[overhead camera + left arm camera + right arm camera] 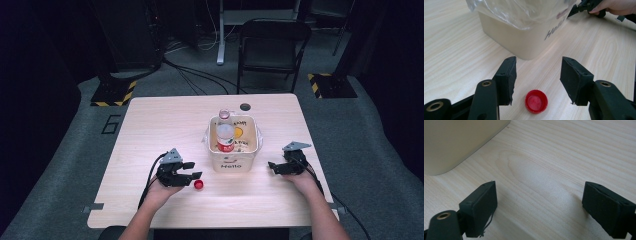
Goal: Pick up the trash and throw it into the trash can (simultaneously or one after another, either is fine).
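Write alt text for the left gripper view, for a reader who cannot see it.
A red bottle cap lies on a pale wooden table between the open black jaws of the left hand-held gripper, untouched by either. Behind stands a cream bin lined with clear plastic; at top right, a hand holds the right hand-held gripper.

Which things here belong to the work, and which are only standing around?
In use:
- red cap, between the open left gripper pads, untouched
- bin holding bottles

Standing around:
- folding chair
- floor cables
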